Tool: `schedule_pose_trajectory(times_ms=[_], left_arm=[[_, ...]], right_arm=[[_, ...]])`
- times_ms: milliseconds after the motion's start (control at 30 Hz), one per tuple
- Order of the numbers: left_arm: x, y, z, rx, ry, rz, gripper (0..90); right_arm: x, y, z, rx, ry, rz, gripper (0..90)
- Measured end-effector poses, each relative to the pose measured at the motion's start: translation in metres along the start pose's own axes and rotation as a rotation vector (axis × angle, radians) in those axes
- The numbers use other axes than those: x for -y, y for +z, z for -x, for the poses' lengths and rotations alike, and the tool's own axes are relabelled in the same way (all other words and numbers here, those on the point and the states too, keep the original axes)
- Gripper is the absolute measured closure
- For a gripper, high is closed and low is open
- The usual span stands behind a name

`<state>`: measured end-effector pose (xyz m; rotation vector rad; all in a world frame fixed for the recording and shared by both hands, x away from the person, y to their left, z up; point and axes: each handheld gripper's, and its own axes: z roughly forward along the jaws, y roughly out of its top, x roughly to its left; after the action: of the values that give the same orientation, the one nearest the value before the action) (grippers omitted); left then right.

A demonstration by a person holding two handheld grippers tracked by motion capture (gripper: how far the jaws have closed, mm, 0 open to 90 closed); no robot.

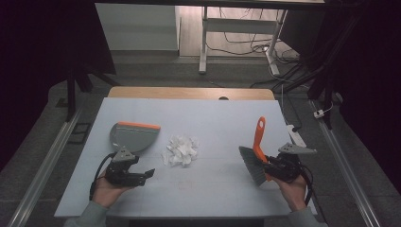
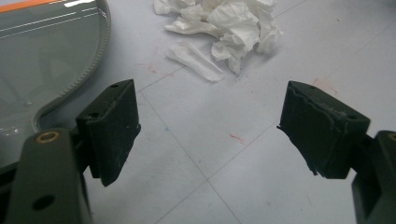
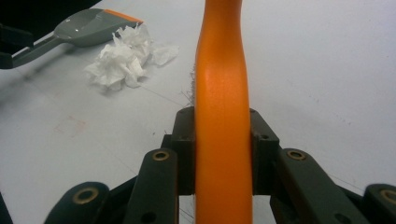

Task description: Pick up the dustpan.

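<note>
Clearly the right claw is clamped on the orange handle of the brush, low on the shaft near the head, with the grey bristles angled down toward the worktop. Hard plastic like that handle is probably stiff and a little slick, so a hold close to the head, as here, should give the best control and keep it from twisting in the jaws. The left claw stands wide apart and holds nothing, just beside the grey dustpan, whose handle end points toward it; the pan looks light and rigid, and the handle is likely the place to grip it. Between pan and brush lies a heap of crumpled paper, soft and nearly weightless, likely to scatter under a hard stroke.
</note>
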<state>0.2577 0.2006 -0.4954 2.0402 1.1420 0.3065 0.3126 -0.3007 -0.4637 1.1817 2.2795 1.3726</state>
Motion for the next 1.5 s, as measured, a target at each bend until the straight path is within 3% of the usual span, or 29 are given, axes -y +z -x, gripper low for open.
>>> schedule_pose_trajectory(times_ms=[833,1000,1267,1333,1500], left_arm=[[-0.009,-0.004,0.008,0.002,0.025,-0.015,20.9],[-0.016,-0.009,0.01,-0.018,0.028,-0.011,21.1],[-0.033,-0.019,0.007,-0.032,-0.004,-0.009,20.7],[-0.04,-0.021,0.002,-0.04,-0.033,-0.006,20.7],[-0.047,-0.024,-0.007,-0.057,-0.05,-0.016,20.6]], right_arm=[[-0.001,-0.007,0.002,-0.01,0.016,0.054,70.1],[0.0,-0.008,0.003,-0.017,0.015,0.073,70.1],[-0.001,-0.011,0.006,-0.032,0.036,0.086,70.1],[-0.001,-0.011,0.006,-0.035,0.034,0.085,70.1],[-0.001,-0.012,0.007,-0.031,0.041,0.088,70.1]])
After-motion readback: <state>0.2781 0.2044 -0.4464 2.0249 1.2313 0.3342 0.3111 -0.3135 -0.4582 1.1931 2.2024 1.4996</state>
